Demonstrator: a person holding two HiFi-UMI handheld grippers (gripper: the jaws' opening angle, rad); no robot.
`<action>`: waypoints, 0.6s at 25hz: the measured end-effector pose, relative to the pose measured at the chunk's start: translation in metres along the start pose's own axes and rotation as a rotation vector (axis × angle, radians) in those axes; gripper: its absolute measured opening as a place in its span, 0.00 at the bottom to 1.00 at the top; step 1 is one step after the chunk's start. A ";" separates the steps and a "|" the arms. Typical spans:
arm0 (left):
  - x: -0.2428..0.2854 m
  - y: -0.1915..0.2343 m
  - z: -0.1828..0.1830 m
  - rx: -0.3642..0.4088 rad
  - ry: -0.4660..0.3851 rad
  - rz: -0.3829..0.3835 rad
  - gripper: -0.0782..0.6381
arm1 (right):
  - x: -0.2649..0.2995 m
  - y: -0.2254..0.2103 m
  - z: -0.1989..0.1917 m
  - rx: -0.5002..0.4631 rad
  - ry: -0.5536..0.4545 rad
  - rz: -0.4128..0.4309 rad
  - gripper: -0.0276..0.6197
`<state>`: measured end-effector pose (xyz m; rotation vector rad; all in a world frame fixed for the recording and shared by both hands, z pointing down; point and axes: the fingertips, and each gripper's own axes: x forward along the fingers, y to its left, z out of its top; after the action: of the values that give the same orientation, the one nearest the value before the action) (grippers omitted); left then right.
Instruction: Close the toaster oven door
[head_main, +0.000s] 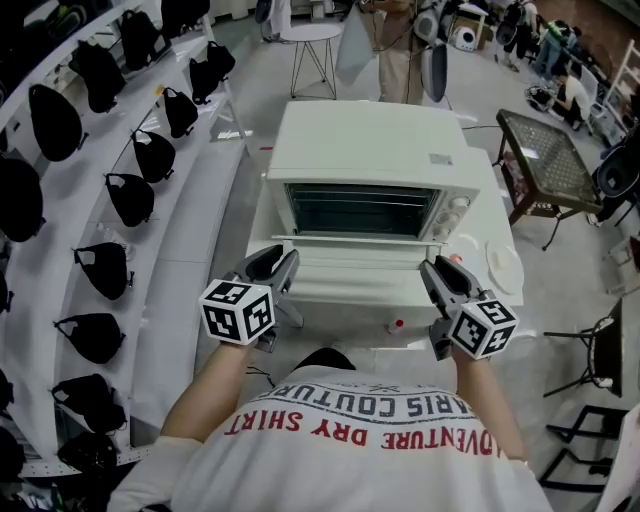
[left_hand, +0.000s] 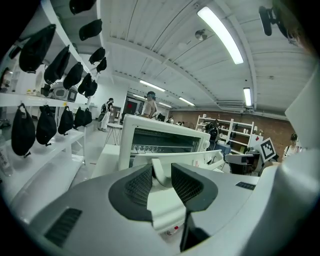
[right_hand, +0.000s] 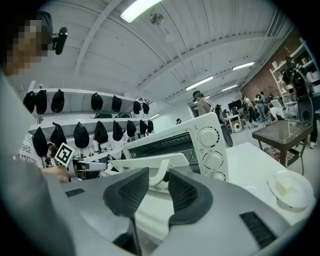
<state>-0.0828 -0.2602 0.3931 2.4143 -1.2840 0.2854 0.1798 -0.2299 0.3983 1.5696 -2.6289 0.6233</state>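
A white toaster oven (head_main: 370, 150) stands on a white table (head_main: 490, 200), its cavity open and its door (head_main: 355, 272) swung partway down toward me. My left gripper (head_main: 285, 264) holds the left end of the door handle (left_hand: 159, 172), whose white post sits between the dark pads. My right gripper (head_main: 433, 272) holds the handle's right end (right_hand: 159, 176) the same way. In the right gripper view the oven's knobs (right_hand: 207, 138) show just beyond the door. Both grippers point slightly downward at the door's front edge.
A white dish (head_main: 503, 268) sits on the table right of the oven, and a small red-capped item (head_main: 397, 325) lies by the near edge. Shelves of black bags (head_main: 130, 195) run along the left. A wicker chair (head_main: 545, 160) stands at right; a person (head_main: 395, 50) behind.
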 end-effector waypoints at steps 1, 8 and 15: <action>0.001 0.001 0.003 0.001 0.000 -0.004 0.30 | 0.002 -0.001 0.002 0.002 -0.005 0.000 0.24; 0.011 0.007 0.021 0.004 -0.010 -0.019 0.30 | 0.014 -0.003 0.021 -0.012 -0.023 -0.011 0.24; 0.025 0.012 0.042 0.004 -0.026 -0.029 0.30 | 0.027 -0.012 0.040 -0.001 -0.043 -0.011 0.24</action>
<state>-0.0792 -0.3030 0.3671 2.4452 -1.2598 0.2499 0.1839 -0.2712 0.3710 1.6141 -2.6491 0.5944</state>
